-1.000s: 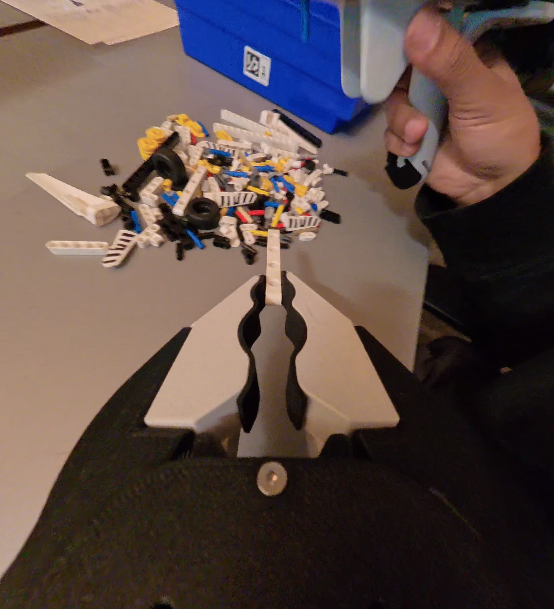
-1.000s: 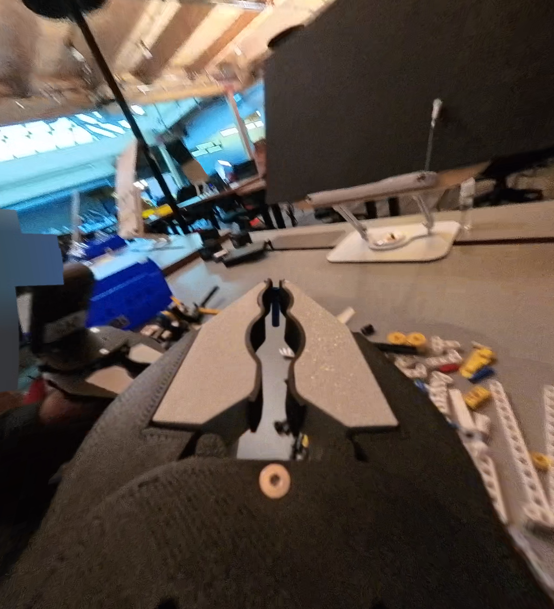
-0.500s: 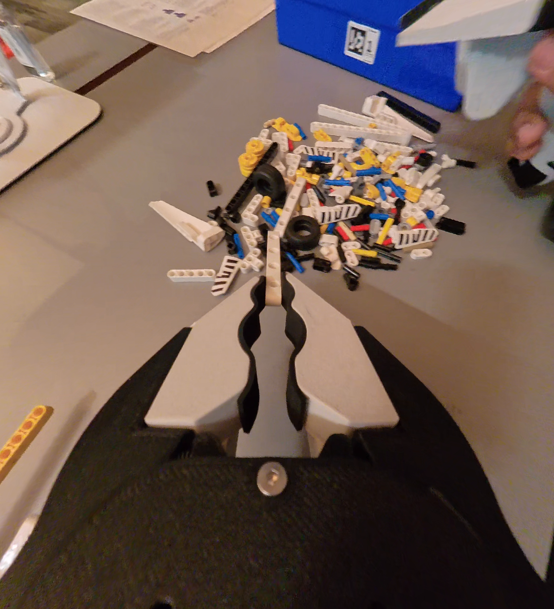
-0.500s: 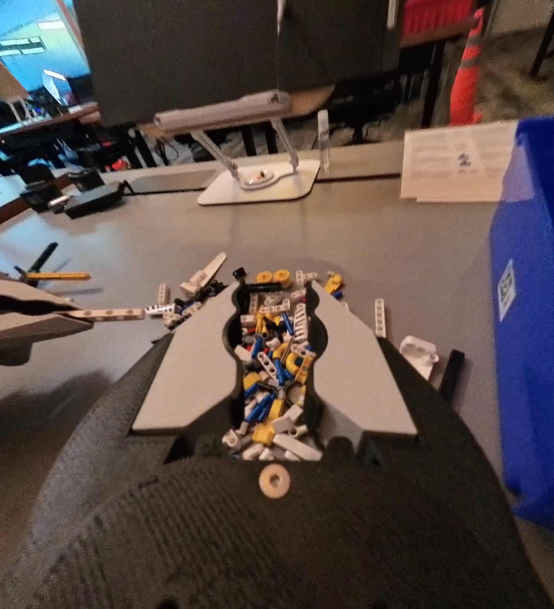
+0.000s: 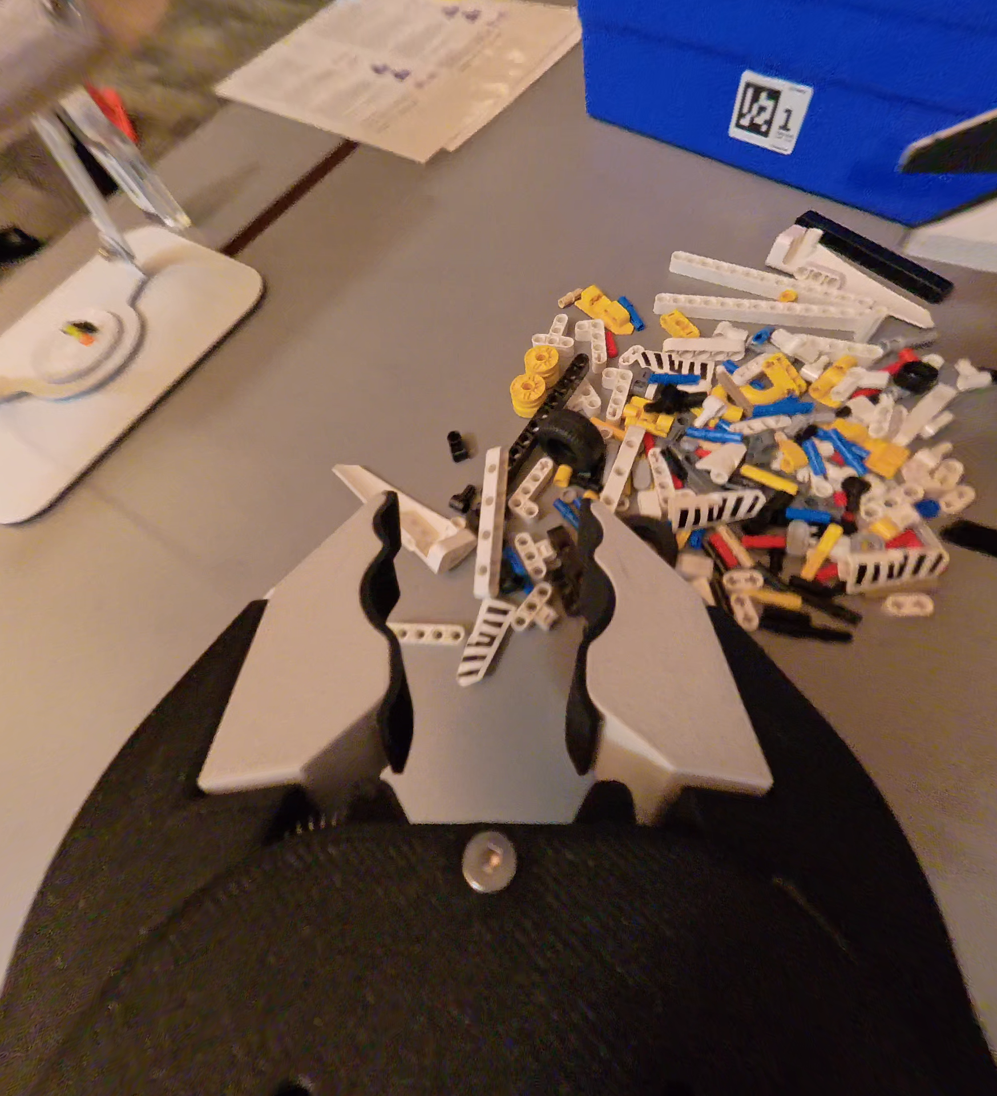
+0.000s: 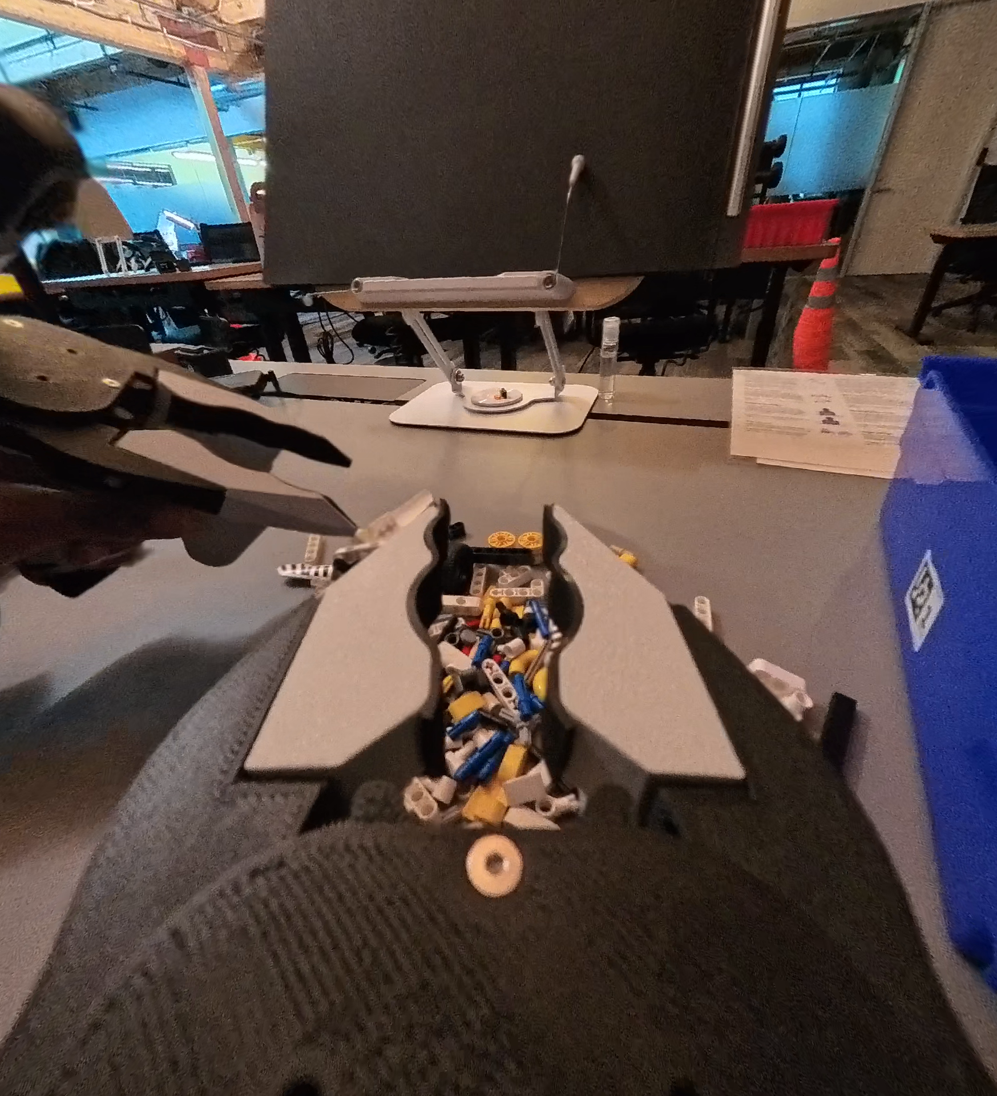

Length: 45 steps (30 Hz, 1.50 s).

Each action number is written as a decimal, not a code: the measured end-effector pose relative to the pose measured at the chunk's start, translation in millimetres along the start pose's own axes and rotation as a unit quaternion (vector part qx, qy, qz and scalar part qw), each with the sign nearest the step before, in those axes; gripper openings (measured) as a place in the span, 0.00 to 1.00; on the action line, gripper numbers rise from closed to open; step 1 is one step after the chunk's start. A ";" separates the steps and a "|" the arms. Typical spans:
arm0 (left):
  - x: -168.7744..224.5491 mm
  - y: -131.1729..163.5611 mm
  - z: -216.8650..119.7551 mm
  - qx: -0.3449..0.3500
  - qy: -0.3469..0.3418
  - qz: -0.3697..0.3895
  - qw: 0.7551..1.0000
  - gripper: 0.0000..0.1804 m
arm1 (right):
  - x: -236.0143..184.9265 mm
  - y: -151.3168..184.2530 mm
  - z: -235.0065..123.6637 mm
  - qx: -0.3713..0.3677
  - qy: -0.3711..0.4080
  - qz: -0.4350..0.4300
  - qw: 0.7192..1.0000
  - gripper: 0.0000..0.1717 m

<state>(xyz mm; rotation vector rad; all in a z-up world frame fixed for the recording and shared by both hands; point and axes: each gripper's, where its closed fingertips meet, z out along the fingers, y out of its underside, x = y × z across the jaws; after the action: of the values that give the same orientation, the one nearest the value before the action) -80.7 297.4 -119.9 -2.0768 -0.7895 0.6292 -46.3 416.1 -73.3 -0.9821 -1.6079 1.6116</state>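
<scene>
1. Open-plan office or lab workspace: long grey desk [image 6: 691, 516], rows of more desks and dark office chairs behind.
2. Dark partition panel [image 6: 502, 136], orange traffic cone [image 6: 816, 320], exposed ceiling.
3. Work gear on the desk: blue bin [image 6: 982, 682], printed sheets [image 6: 816, 421], white stand [image 6: 496, 409], toy building parts [image 5: 780, 427].

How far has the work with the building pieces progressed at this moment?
Nearly all pieces lie in one pile on the grey table, beside the blue bin. Nothing is in hand: the left gripper is open over a white beam at the pile's edge; the right gripper is open above the pile. The sorting looks barely started.
</scene>
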 end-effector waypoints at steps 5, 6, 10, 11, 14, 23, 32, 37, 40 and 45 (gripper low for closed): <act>-27.9 15.9 -85.0 0.044 -0.061 0.024 0.997 0.28 | -1.7 -1.6 -2.6 0.004 -0.001 -0.006 1.000 0.17; -39.4 19.9 -105.5 0.053 -0.077 0.017 0.995 0.27 | -1.5 -1.8 -3.3 0.006 0.000 -0.006 1.000 0.17; -117.4 33.6 -194.1 0.097 -0.165 -0.052 0.980 0.24 | -2.9 -2.0 -4.2 0.003 0.005 -0.016 1.000 0.17; -137.5 38.2 -214.8 0.103 -0.176 -0.070 0.977 0.18 | -3.8 -1.8 -2.4 -0.001 0.010 -0.020 1.000 0.17; -172.2 43.3 -256.9 0.130 -0.147 -0.137 0.971 0.17 | -14.6 -10.6 10.9 -0.032 0.037 0.010 0.999 0.17; -207.5 83.1 -249.2 0.121 -0.188 -0.130 0.966 0.19 | -247.3 -93.5 122.8 -0.004 -0.299 -0.047 0.953 0.21; -195.8 145.6 -204.3 0.073 -0.109 -0.173 0.976 0.19 | -301.0 22.4 199.0 -0.129 -0.354 -0.069 0.924 0.19; -176.3 135.8 -196.0 0.129 -0.001 -0.209 0.969 0.29 | -305.0 51.7 191.4 -0.178 -0.401 -0.090 0.894 0.18; -159.7 139.8 -187.6 0.097 0.033 -0.176 0.979 0.42 | -311.1 63.8 188.8 -0.193 -0.424 -0.080 0.881 0.18; -154.8 162.8 -166.3 0.011 -0.012 -0.101 0.995 0.46 | -312.0 83.6 196.5 -0.218 -0.410 -0.157 0.872 0.18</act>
<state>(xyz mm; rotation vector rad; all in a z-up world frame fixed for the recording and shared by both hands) -24.8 24.2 -137.9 -1.9420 -0.9889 0.5496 -51.6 44.6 -143.9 -0.1503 -2.6256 1.5400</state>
